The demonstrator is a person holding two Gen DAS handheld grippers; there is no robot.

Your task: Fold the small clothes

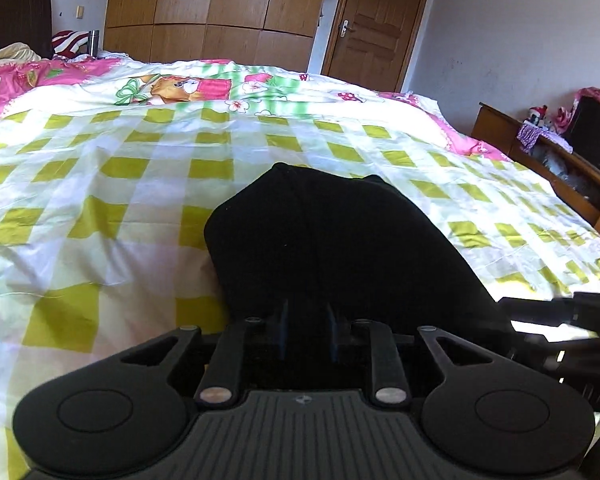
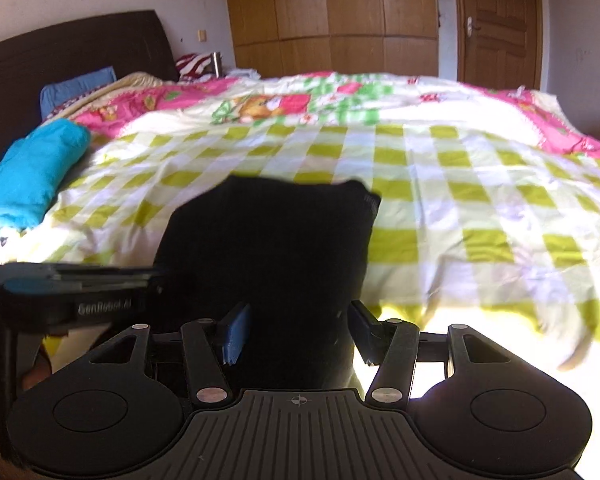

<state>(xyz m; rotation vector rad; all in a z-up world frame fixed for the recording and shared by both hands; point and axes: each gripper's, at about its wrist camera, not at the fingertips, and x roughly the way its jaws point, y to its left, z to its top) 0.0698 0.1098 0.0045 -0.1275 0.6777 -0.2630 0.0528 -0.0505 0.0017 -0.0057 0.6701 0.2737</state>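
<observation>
A small black garment (image 1: 332, 240) lies on the green-and-white checked bed cover (image 1: 120, 168), its near edge drawn up to both grippers. My left gripper (image 1: 308, 320) has its blue pads (image 1: 284, 330) close together, shut on the black cloth. In the right wrist view the black garment (image 2: 268, 248) runs between the spread fingers of my right gripper (image 2: 300, 320), which stands open around it; one blue pad (image 2: 236, 336) shows clearly. The left gripper (image 2: 100, 280) reaches in from the left and touches the garment's left edge. The cloth's near hem is hidden behind the gripper bodies.
A folded turquoise cloth (image 2: 32, 176) lies at the bed's left side near the dark headboard (image 2: 60, 60). Pillows and a pink quilt border (image 2: 148, 104) lie beyond. A wooden wardrobe (image 1: 220, 8), a door (image 1: 380, 20) and a low cluttered cabinet (image 1: 560, 152) ring the bed.
</observation>
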